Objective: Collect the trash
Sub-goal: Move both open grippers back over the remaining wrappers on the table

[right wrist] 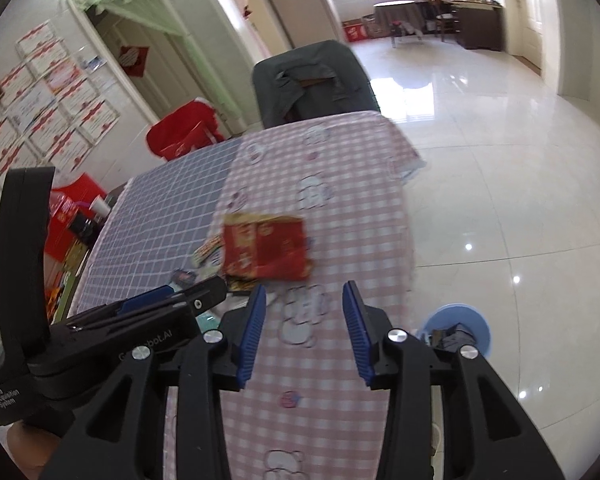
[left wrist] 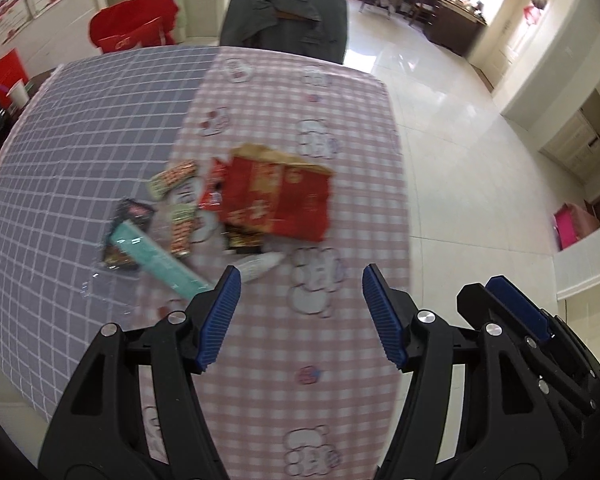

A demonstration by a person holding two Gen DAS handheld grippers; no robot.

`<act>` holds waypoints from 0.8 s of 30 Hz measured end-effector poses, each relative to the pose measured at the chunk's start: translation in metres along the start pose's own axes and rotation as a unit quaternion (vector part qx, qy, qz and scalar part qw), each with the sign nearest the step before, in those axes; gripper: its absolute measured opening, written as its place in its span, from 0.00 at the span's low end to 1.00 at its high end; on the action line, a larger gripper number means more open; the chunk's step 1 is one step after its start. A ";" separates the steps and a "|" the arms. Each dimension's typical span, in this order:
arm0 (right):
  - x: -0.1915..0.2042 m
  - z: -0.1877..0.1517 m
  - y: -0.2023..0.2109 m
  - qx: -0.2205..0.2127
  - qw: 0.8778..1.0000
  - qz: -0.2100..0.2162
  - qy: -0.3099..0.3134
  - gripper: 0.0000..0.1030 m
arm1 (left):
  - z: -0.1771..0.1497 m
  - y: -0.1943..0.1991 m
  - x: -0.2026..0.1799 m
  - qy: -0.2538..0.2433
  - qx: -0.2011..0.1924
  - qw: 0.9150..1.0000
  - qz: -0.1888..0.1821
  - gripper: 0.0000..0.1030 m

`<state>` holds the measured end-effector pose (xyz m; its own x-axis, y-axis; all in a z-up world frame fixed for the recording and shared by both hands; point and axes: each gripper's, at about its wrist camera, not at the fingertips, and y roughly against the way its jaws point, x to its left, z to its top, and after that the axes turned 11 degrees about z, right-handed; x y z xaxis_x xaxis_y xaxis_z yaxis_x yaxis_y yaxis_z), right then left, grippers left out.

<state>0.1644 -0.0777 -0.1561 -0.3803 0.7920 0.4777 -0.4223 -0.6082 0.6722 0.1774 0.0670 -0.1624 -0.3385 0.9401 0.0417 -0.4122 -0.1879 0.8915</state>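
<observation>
Approach step, by the look of it: nothing picked up yet. Left gripper (left wrist: 300, 312) released, jaws standing wide with only checked tablecloth (left wrist: 284, 380) between the pads. Right gripper (right wrist: 304, 332) likewise released, jaws narrower, empty, just beside the left one and aimed the same way. Trash heaped ahead of both sets of tongs, near the seam where pink cloth meets blue: a crumpled red paper bag (left wrist: 276, 196) lying flat and furthest forward, striped snack wrappers (left wrist: 174, 178) left of it, a dark foil packet (left wrist: 134, 212) and a teal box (left wrist: 156, 260) off the left jaw, a small white bottle (left wrist: 260, 266) on its side just ahead of that jaw. All light, thin, creased; blurred, so print unreadable. Blue bin (right wrist: 456, 332) down on the floor beyond the right jaw of the right tongs, something dark already inside. Next move probably: reach forward and down, close on one piece low against the cloth, carry right to the bin.
</observation>
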 end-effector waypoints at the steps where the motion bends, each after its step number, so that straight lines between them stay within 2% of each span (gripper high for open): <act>1: 0.007 -0.002 -0.005 0.004 1.000 0.002 0.005 0.40 | -0.001 -0.001 0.012 0.007 0.001 1.000 0.004 0.62; 8: 0.048 -0.014 -0.041 0.037 0.999 0.011 0.033 0.41 | -0.013 -0.014 0.080 0.057 0.017 0.998 0.024 0.63; 14: 0.059 -0.027 -0.067 0.067 0.997 0.011 0.042 0.41 | -0.027 -0.038 0.130 0.102 0.051 0.993 0.042 0.63; 19: 0.061 -0.037 -0.086 0.091 0.995 0.011 0.029 0.44 | -0.039 -0.064 0.152 0.124 0.086 0.987 0.044 0.63; 24: 0.064 -0.046 -0.101 0.111 0.993 0.012 0.024 0.45 | -0.047 -0.086 0.157 0.136 0.113 0.984 0.038 0.64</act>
<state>0.1451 0.0322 -0.2194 -0.4294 0.7703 0.4713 -0.2226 -0.5961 0.7714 0.1204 0.2174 -0.2540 -0.5871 0.8093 0.0179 -0.1882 -0.1579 0.9694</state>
